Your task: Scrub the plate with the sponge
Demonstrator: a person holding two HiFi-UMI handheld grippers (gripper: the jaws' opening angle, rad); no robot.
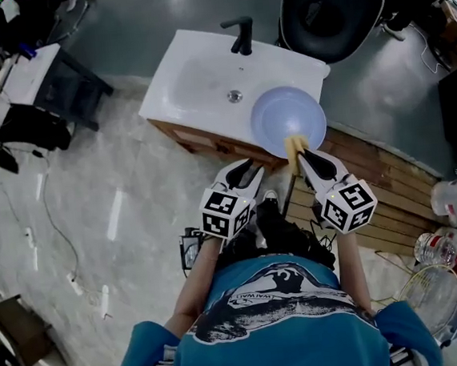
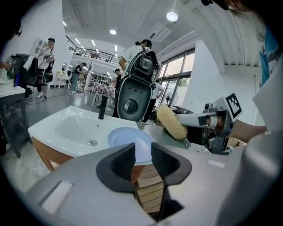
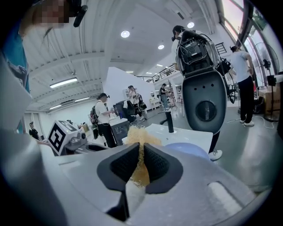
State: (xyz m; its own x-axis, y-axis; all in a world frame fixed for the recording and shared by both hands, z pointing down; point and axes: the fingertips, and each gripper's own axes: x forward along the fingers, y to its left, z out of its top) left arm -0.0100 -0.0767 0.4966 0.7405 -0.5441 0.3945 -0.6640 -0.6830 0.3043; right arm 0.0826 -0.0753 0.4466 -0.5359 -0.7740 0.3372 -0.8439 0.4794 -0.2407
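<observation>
A white sink is standing on a wooden cabinet at the middle left of the head view, with a black faucet rising at its far edge and a drain showing in the basin. The pale blue plate is sitting at the sink's near right corner, its rim reaching out past the edge of the white top.

Just in front of the cabinet, the left gripper is pointing toward the sink. Its own view is showing the two dark jaws standing apart with an open gap between them; nothing is being pinched there, and the plate is lying beyond the tips, not touching them.

To its right, the right gripper is aiming at the plate's near rim. Its jaws are standing narrow, clamping the yellow sponge, whose fuzzy bulk is sticking out ahead of the tips. From overhead the sponge is overlapping the plate's edge, but the left gripper view is showing it raised and clear of the plate, off to the plate's right.

A slatted wooden platform is lying under the right gripper and running on to the right
</observation>
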